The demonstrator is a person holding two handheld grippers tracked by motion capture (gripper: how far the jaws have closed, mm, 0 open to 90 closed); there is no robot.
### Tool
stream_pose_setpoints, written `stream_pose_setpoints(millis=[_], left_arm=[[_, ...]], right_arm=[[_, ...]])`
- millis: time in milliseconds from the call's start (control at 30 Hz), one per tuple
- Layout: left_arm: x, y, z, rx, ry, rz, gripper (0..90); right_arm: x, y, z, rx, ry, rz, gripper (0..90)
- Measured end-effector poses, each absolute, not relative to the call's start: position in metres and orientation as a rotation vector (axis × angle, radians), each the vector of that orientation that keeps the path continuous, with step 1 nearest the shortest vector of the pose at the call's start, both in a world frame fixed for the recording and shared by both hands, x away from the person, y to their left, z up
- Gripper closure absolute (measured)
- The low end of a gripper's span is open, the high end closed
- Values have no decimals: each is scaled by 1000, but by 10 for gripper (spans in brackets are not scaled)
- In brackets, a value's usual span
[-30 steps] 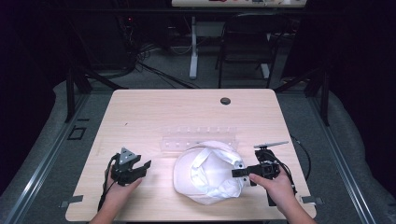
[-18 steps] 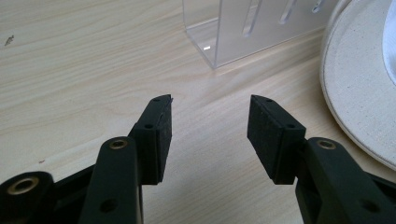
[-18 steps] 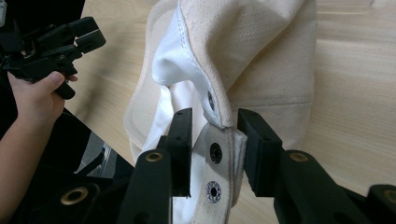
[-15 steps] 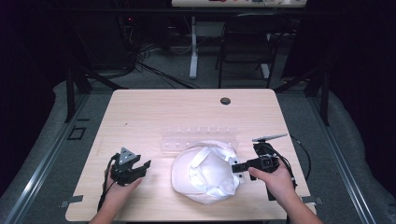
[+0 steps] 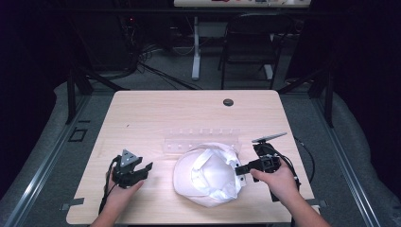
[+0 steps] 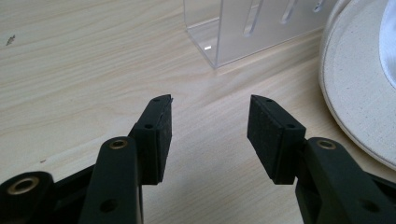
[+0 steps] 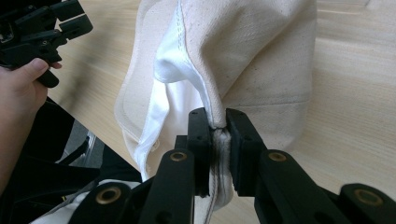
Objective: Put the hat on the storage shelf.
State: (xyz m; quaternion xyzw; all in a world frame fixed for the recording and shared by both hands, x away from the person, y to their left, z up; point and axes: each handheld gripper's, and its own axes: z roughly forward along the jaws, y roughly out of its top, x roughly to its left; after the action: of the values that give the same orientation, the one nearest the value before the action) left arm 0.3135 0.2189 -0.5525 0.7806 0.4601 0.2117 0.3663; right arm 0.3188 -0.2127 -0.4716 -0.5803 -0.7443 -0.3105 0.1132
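Cap upside down on worktop, near clear rack. Soft, light cloth; brim stiffer. Right gripper fingers have just been closing, now clamped on cap's rim seam. Left gripper fingers apart, nothing between. Rim hem likely best hold.

Cap: cream-white canvas, plain, with brighter white lining and sweatband, clamped between the jaws of the right gripper. Right gripper: black, brass-coloured rivets. Left gripper: black, 1 grey plate on top. Rack, ahead of left gripper: clear, colourless. Table: pale wood grain.
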Motion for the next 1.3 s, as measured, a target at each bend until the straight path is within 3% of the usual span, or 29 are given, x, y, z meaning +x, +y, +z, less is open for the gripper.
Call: stream_pose_setpoints(millis=[433, 1300], left_arm=[[313, 219, -553, 2010, 1183, 541, 505], [313, 218, -553, 2010, 1179, 539, 505]], right_arm=[[322, -206, -462, -1746, -2222, -869, 808], [337, -186, -399, -1810, -2366, -664, 812]])
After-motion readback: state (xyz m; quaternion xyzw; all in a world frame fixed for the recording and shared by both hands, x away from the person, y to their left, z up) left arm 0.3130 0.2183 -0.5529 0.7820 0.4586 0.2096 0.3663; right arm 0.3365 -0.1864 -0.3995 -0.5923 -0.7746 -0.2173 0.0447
